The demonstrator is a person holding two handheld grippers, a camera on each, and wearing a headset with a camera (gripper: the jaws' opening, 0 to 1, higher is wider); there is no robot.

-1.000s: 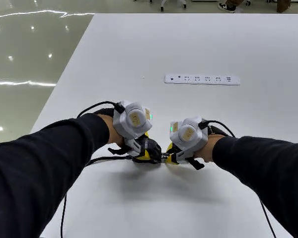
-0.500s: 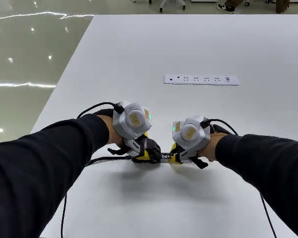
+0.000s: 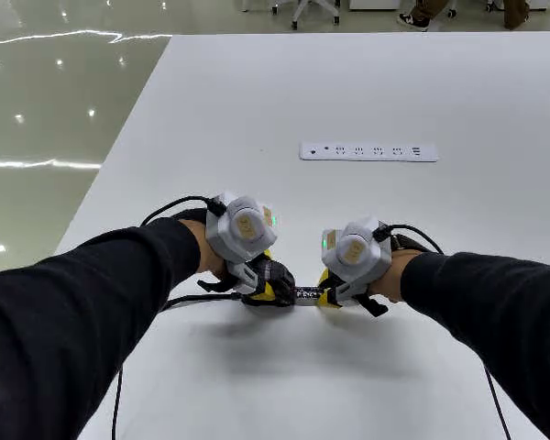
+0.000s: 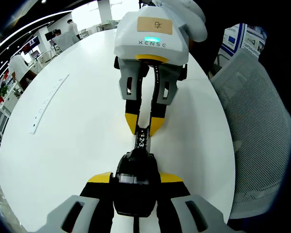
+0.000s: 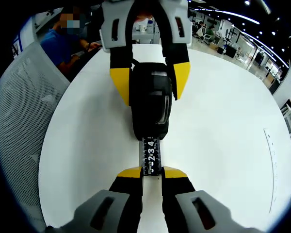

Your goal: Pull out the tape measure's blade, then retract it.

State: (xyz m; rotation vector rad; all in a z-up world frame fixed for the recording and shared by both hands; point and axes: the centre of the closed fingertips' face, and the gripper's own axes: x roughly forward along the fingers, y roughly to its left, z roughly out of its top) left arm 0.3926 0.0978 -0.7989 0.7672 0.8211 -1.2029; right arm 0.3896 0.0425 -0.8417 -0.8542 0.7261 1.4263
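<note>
A black tape measure case (image 4: 136, 180) sits between the yellow-tipped jaws of my left gripper (image 4: 136, 177), which is shut on it. The same case (image 5: 150, 99) appears ahead in the right gripper view, and in the head view the case (image 3: 277, 277) rests low over the white table (image 3: 367, 82). A short length of blade (image 5: 150, 156) with black numerals runs out of it. My right gripper (image 5: 150, 171) is shut on the blade's end. In the head view the left gripper (image 3: 268, 290) and right gripper (image 3: 328, 298) face each other, a short gap apart, with the blade (image 3: 306, 294) bridging them.
A white power strip (image 3: 368, 151) lies flat further back on the table. A black cable (image 3: 170, 298) trails from the left gripper toward the table's near edge. A grey mesh chair (image 4: 262, 126) stands beside the table. Shiny floor (image 3: 46, 110) lies left of the table edge.
The right gripper has moved a little to the right, away from the left one, and a short length of blade now spans the gap. The left gripper has stayed in place.
</note>
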